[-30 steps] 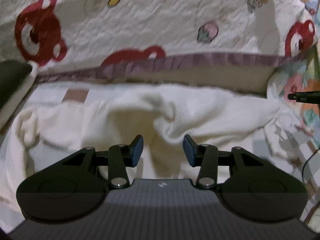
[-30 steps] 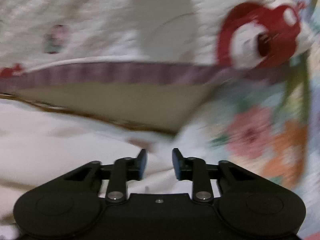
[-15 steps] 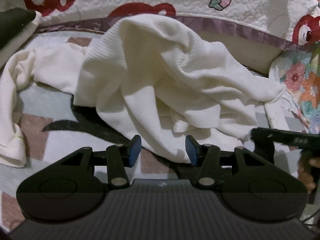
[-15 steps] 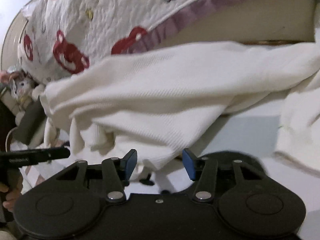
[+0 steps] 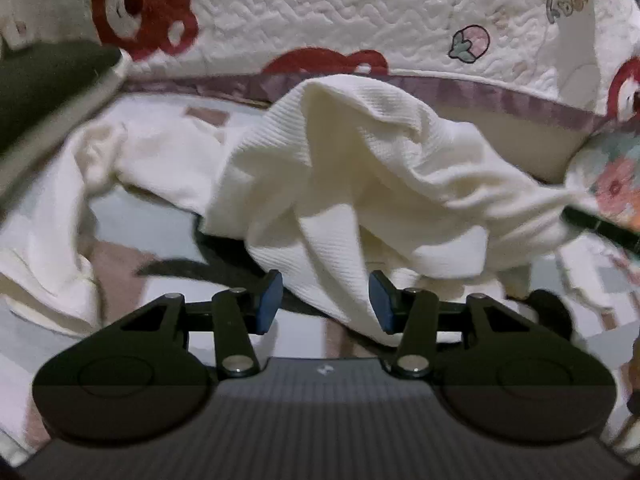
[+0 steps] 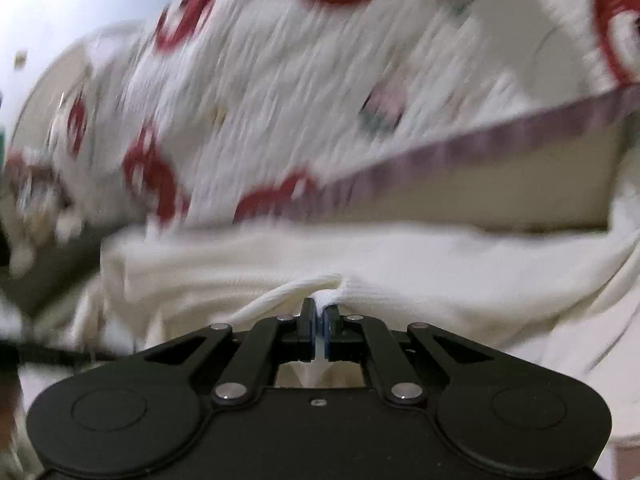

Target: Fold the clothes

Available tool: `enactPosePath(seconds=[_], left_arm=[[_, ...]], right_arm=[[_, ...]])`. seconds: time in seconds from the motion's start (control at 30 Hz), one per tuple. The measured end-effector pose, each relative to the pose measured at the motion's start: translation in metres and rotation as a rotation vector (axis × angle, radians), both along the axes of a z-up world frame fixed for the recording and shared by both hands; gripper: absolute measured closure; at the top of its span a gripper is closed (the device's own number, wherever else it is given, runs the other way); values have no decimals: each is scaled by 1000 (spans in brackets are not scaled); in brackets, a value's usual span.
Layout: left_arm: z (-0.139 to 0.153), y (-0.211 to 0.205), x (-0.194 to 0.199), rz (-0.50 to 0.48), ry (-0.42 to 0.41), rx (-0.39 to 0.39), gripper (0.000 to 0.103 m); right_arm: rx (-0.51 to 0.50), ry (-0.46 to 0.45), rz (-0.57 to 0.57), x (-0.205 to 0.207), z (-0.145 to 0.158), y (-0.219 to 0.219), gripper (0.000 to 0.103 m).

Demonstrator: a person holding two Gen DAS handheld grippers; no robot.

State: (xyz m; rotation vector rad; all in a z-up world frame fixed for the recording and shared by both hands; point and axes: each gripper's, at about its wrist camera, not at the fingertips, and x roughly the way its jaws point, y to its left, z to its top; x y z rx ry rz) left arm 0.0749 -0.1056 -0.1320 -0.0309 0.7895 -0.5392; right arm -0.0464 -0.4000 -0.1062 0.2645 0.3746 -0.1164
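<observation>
A cream ribbed knit garment (image 5: pixel 360 184) lies crumpled and bunched up on the patterned bedding, one part trailing off to the left. My left gripper (image 5: pixel 325 300) stands open just in front of it, a hanging fold of the cloth reaching down beside its right pad (image 5: pixel 382 304). In the right wrist view the same garment (image 6: pixel 400 264) stretches across the frame, and my right gripper (image 6: pixel 319 322) is shut on a pinched edge of it. That gripper's dark finger (image 5: pixel 600 226) shows at the right of the left wrist view, at the cloth's far end.
A quilt (image 5: pixel 360 20) with red bear and strawberry prints and a mauve border (image 5: pixel 500 100) rises behind the garment. A dark cushion (image 5: pixel 44 88) lies at the far left. Floral fabric (image 5: pixel 616 184) sits at the right. The bed sheet (image 5: pixel 132 216) has grey, pink and dark patches.
My right gripper has closed on the garment's edge and is moving, blurring its view. The left gripper stays open and has edged closer to the cloth.
</observation>
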Motion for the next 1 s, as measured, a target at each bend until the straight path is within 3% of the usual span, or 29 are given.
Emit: enactPosePath(seconds=[0.17,0.27,0.43,0.57,0.6,0.67,0.7,0.83,0.93,1.0], left_arm=[[-12,-20,7,-33,14,61,54],[-19,-32,12,-53,22,97,53],[-30,-52,19,-86,36,157,52],[-34,-51,24,-66,42,150,46],[-35,-51,26,-62,42,149,48],[-31,-48,25,-69,5,165,95],[-29,-47,25,-72,-15,173,101],[14,-33,22,-4,-221,201,102],[49,-23,43,101,-338,194,101],[61,-8,77,190,-292,95,101]], right_arm=[[42,-88,-129,-15,32,-47,99],[85,-92,-160,-17,36,-65,99],[40,-97,-172,-27,40,-65,99],[26,-122,-160,-32,50,-61,98],[26,-132,-157,-34,54,-59,99],[21,-145,-156,-36,60,-57,98],[18,-152,-158,-38,64,-56,98],[-32,-142,-141,-32,74,-60,99],[-86,-93,-113,6,78,-81,99],[-97,1,-184,44,72,-103,93]])
